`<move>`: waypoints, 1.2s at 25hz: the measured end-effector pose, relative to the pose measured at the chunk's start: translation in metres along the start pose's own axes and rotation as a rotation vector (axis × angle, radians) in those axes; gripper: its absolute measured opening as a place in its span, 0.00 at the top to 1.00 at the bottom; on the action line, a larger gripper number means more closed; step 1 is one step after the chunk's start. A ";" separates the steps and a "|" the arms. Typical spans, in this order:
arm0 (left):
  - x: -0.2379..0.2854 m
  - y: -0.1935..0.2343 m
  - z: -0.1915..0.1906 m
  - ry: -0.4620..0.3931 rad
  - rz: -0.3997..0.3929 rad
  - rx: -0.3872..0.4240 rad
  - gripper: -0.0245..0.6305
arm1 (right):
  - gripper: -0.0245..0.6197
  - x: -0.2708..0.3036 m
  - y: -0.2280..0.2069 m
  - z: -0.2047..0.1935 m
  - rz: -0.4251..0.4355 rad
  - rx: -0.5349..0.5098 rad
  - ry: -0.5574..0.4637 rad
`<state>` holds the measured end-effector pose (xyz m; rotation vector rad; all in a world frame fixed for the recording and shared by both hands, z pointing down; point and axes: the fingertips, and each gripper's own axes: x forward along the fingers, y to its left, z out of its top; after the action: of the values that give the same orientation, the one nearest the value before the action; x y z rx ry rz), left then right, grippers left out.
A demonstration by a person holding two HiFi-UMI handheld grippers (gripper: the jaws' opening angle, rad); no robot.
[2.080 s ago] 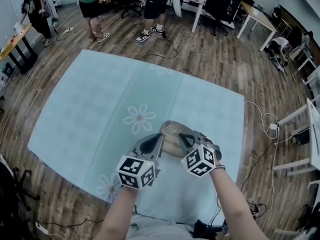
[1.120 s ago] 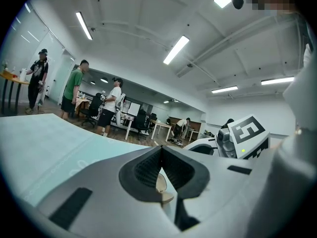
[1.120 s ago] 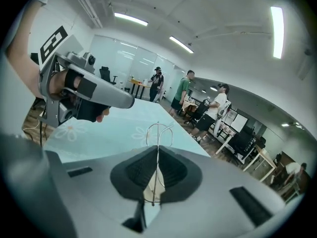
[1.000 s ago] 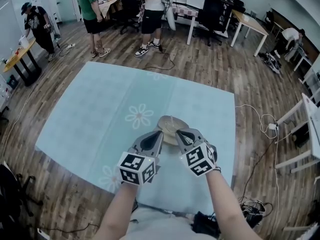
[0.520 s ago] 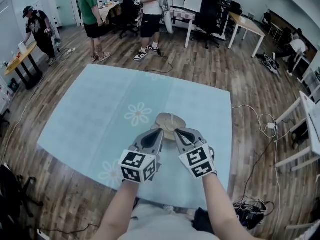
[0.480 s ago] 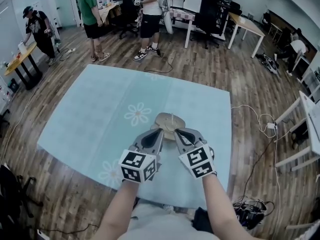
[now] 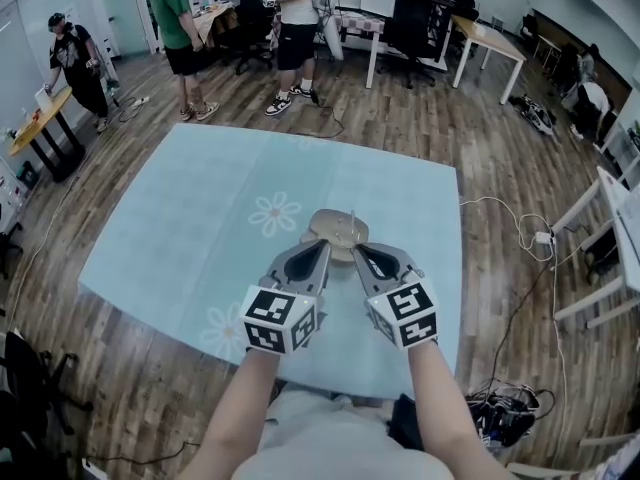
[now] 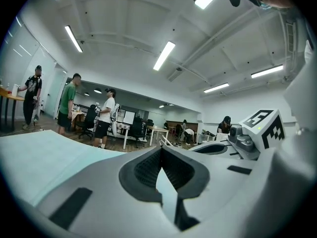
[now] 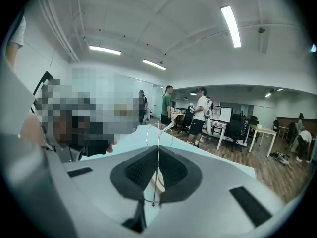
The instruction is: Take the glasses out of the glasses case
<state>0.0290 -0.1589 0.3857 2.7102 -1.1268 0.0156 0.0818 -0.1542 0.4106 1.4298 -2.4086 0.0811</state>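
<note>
A tan glasses case (image 7: pixel 330 228) lies on the light-blue tablecloth just beyond both grippers. My right gripper (image 7: pixel 364 255) is shut on thin wire-framed glasses (image 9: pixel 159 132). In the right gripper view the frame stands edge-on between the pads (image 9: pixel 141 172) and pokes out above them. My left gripper (image 7: pixel 314 255) is next to the right one, at the case's near edge. Its jaws meet at the tips (image 8: pixel 161 150), with nothing visible between them. The right gripper's marker cube (image 8: pixel 261 128) shows at the right of the left gripper view.
The blue cloth with flower prints (image 7: pixel 190 218) covers the table, whose near edge is just below my arms. Several people (image 7: pixel 178 28) stand beyond the far end among desks and chairs. Cables (image 7: pixel 520 238) lie on the wooden floor at the right.
Both grippers have come up off the table, toward the camera. The right one has rolled, with the wire glasses in it. The case stays on the cloth.
</note>
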 end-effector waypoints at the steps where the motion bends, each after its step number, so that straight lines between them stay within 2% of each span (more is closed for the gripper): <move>1: -0.001 -0.002 0.001 -0.003 -0.003 0.001 0.95 | 0.94 -0.003 -0.001 0.001 -0.006 0.017 -0.008; 15: -0.024 -0.028 0.008 -0.072 -0.030 0.039 0.95 | 0.94 -0.043 0.016 0.005 -0.016 0.208 -0.109; 30: -0.024 -0.051 0.010 -0.079 -0.040 0.060 0.95 | 0.94 -0.065 0.013 0.013 -0.018 0.215 -0.148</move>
<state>0.0471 -0.1094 0.3644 2.8083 -1.1099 -0.0655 0.0958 -0.0957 0.3797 1.6024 -2.5707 0.2452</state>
